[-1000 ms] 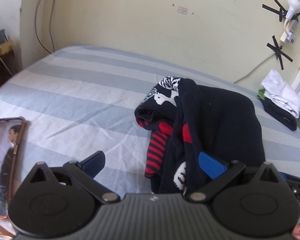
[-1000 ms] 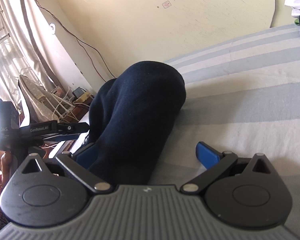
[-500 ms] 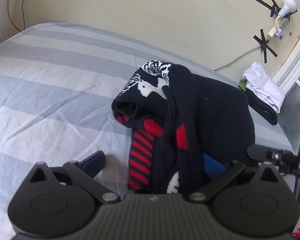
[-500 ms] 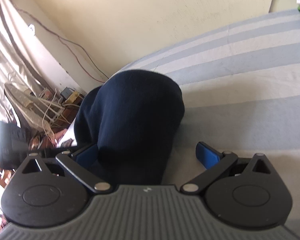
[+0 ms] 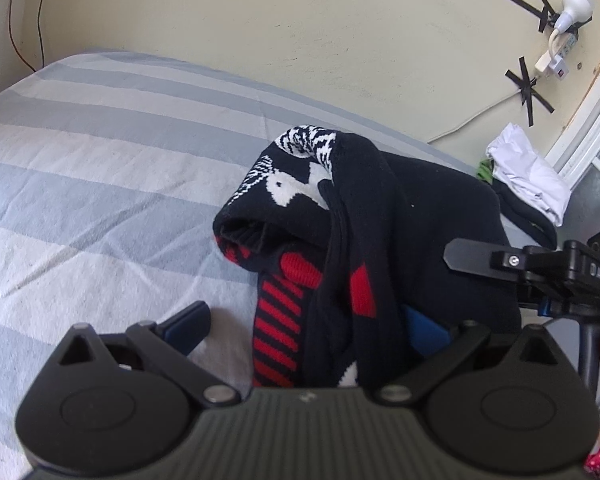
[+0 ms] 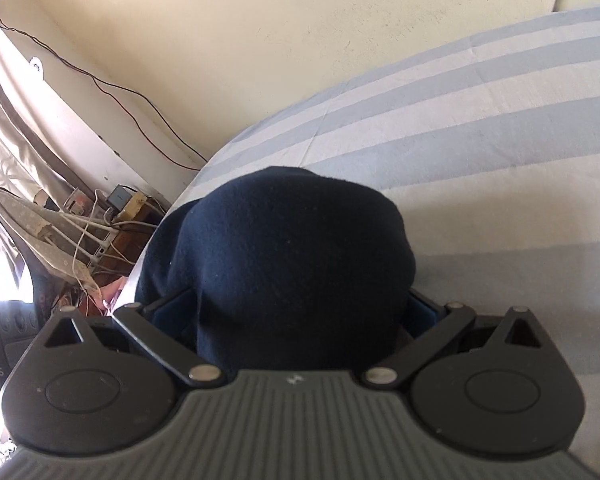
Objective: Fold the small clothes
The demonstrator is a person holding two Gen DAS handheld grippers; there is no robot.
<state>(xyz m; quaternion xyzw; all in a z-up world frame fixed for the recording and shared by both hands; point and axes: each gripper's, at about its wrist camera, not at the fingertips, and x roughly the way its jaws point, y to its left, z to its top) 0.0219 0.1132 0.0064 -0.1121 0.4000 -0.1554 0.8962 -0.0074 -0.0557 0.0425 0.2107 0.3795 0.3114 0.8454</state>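
Navy knit, patterned in red stripes and white motifs, fills both views: the small sweater (image 5: 380, 248) lies bunched on the striped bedsheet (image 5: 100, 184), its dark back panel humped up in front of the right gripper (image 6: 296, 312). A second ago that gripper's fingers stood spread, the cloth against only its left pad and bare sheet showing beside the right one; now both blue pads sit tight against the sides of the navy fold, pinching it. The left gripper (image 5: 304, 328) remains spread wide, one blue finger (image 5: 188, 326) resting clear on the sheet, the other tucked behind the garment's hem, nothing clamped between them. Its view has shifted only slightly over that second, and the right tool's black frame now reaches in at its right edge. Judged from this, one edge is secured and the other not, so the fold itself appears not yet begun; the garment is still heaped rather than flat. A stack of white and dark folded clothes (image 5: 528, 180) waits near the wall.
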